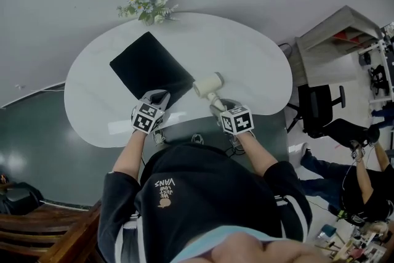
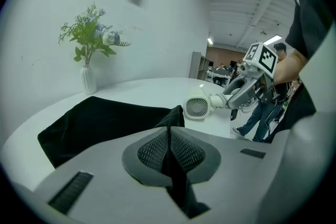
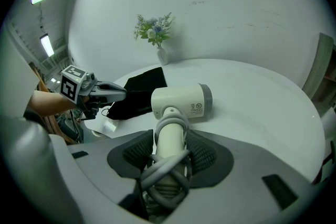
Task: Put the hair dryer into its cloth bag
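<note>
The left gripper [image 2: 169, 145] has its jaws pinched shut on a near corner of the black bag [image 1: 151, 68], which otherwise lies flat on the white table [image 1: 252, 61]. The right gripper [image 3: 170, 150] clamps the cream dryer [image 3: 181, 101] by its handle, with the cord [image 3: 164, 177] looped round it, the head just beside the bag. With only one edge held, the mouth may stay flat, so the dryer could shove the cloth along or pull it from the jaws. The cord loops may snag the hem.
</note>
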Action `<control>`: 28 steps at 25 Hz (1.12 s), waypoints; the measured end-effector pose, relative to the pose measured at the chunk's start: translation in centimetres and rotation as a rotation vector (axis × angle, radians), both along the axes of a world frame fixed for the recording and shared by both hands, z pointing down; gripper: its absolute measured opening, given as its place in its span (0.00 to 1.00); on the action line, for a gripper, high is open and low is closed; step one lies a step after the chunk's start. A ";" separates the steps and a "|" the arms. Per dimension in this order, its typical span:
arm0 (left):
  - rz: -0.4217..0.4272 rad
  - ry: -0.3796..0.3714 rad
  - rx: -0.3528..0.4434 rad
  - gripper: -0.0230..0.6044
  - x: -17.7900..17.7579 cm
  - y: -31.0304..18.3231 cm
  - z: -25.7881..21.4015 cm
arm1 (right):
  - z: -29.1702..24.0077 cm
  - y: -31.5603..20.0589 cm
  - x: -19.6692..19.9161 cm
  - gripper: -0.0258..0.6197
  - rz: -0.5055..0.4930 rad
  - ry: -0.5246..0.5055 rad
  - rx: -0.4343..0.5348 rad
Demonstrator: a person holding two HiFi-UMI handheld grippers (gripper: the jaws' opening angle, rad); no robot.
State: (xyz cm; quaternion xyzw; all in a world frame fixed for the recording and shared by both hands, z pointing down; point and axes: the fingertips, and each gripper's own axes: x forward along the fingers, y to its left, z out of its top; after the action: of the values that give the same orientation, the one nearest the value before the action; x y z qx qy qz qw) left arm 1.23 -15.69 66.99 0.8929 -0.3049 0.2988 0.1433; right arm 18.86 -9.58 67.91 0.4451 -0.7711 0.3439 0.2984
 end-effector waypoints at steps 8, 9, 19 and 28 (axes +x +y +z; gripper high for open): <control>-0.002 0.041 0.010 0.09 0.7 -1.5 -1.7 | -0.5 1.8 -3.2 0.37 -0.052 -0.049 -0.014; 0.000 0.044 0.011 0.09 0.8 -1.7 -1.6 | -0.5 1.9 -3.6 0.37 -0.061 -0.052 -0.014; 0.000 0.122 0.036 0.09 1.0 -1.8 -3.7 | -0.8 2.1 -7.6 0.37 -0.155 -0.054 -0.008; -0.004 0.161 0.061 0.09 -0.1 -1.7 -5.2 | -1.5 1.5 -11.0 0.37 -0.233 -0.054 0.017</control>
State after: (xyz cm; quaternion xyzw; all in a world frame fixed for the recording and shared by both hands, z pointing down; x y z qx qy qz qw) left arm 1.08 -17.37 61.76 0.9173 -0.3030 0.2165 0.1408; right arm 7.83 -8.10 66.39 0.3458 -0.8282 0.3120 0.3117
